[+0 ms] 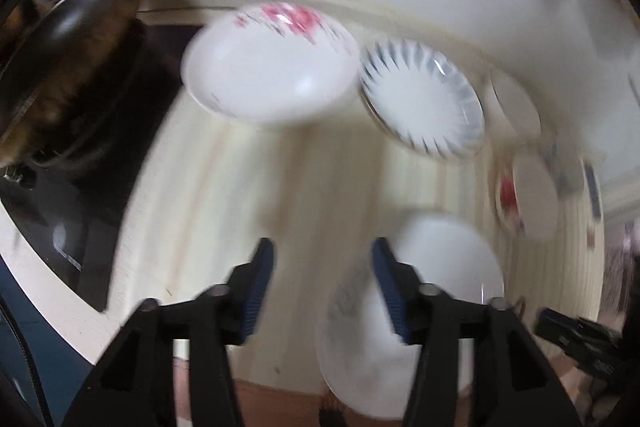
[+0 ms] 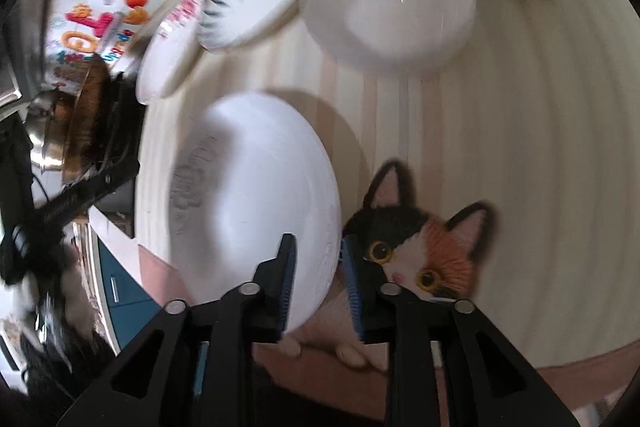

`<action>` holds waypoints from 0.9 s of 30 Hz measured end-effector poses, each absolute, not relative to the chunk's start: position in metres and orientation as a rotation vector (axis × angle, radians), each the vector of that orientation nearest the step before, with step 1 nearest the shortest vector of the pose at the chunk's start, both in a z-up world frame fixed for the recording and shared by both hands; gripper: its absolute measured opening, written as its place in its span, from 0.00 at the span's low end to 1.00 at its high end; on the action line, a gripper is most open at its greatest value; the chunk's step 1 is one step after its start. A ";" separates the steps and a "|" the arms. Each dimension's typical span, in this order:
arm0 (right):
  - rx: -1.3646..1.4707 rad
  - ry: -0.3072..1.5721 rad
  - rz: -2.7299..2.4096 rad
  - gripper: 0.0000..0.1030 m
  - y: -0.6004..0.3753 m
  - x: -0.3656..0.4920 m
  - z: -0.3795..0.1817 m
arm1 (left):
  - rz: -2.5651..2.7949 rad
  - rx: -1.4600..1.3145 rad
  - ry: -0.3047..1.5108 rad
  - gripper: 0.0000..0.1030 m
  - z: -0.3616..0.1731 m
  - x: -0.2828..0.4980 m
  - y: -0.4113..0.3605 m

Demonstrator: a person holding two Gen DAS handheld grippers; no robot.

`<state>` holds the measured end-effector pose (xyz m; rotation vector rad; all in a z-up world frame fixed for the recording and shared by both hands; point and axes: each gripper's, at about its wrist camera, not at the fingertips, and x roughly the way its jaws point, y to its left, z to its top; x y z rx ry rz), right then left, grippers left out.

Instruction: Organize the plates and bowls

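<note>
On the striped mat (image 2: pixel 500 107), perhaps five blurred dishes; right claw (image 2: pixel 318 281) clamps one plate (image 2: pixel 256 195), left claw (image 1: pixel 323 287) apart

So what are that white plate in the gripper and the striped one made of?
The white plate looks like glazed ceramic or opal glass: smooth, glossy, opaque, with a faint grey print. The striped plate seems the same, with a bright glint on its rim. Blur leaves it open.
</note>
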<state>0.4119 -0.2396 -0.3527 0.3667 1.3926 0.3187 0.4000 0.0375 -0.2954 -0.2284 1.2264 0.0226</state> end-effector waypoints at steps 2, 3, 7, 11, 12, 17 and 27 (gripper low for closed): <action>0.347 1.333 0.355 0.56 -0.231 0.427 -0.328 | 0.066 -0.247 1.213 0.51 -0.301 0.422 0.055; 0.332 1.297 0.382 0.60 -0.221 0.441 -0.318 | 0.071 -0.259 1.221 0.51 -0.305 0.427 0.067; 0.270 1.234 0.410 0.60 -0.170 0.514 -0.310 | 0.134 -0.305 1.220 0.51 -0.328 0.462 0.096; 0.236 1.211 0.437 0.60 -0.107 0.598 -0.320 | 0.183 -0.342 1.228 0.51 -0.348 0.488 0.118; 0.217 1.208 0.445 0.60 -0.088 0.625 -0.327 | 0.190 -0.344 1.230 0.51 -0.351 0.491 0.122; 0.147 1.211 0.451 0.60 -0.032 0.704 -0.356 | 0.229 -0.334 1.234 0.51 -0.365 0.505 0.133; 0.071 1.229 0.512 0.28 0.027 0.769 -0.412 | 0.251 -0.391 1.246 0.36 -0.388 0.519 0.153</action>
